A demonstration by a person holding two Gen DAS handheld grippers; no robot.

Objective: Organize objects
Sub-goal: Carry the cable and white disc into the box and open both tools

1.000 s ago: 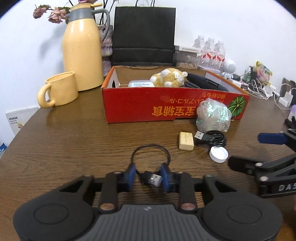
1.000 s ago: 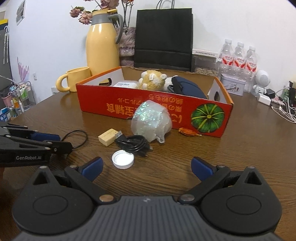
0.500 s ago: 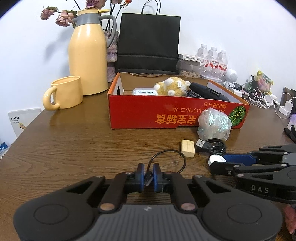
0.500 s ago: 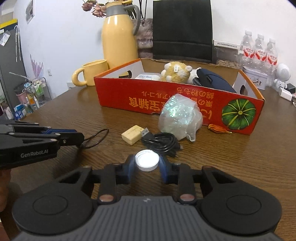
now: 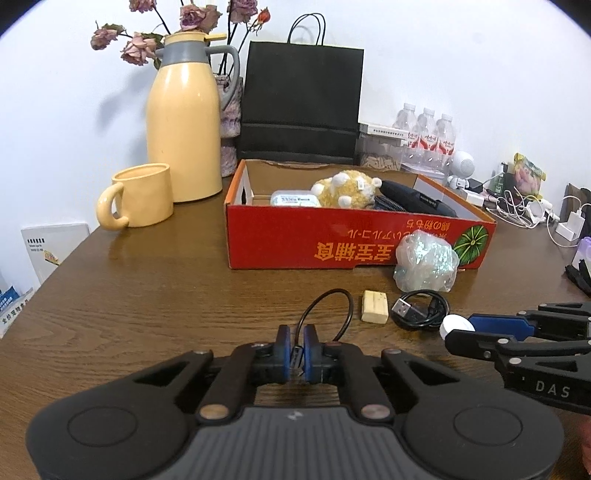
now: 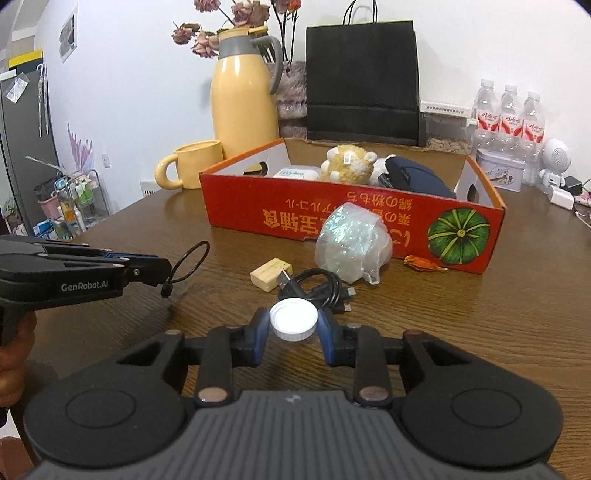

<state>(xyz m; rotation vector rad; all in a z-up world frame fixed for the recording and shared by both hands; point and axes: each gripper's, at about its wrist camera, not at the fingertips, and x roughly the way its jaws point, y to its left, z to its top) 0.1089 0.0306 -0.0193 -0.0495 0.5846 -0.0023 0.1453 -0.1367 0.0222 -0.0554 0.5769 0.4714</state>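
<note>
White bottle cap (image 6: pixel 293 319) is pinched by the right gripper (image 6: pixel 293 325) above the desk (image 6: pixel 461 325). Only the left view shows the left gripper (image 5: pixel 296 354) pinching the short cable's (image 5: pixel 325 314) plug.

Dark wood-grain worktop (image 5: pixel 155 295) fills the foreground, its rounded edge curving away on the left. Behind it, a plain white wall (image 5: pixel 443 66), evenly lit, soft shadows falling on it. In the right wrist view, far left, a dark grey cabinet (image 6: pixel 22 147) stands tall with a small sheet stuck on its front, and a wire rack (image 6: pixel 70 210) crammed with bottles sits low beside it. A framed picture (image 6: pixel 68 35) hangs high on that wall, with a purple flower decal (image 6: pixel 79 147) lower down.
</note>
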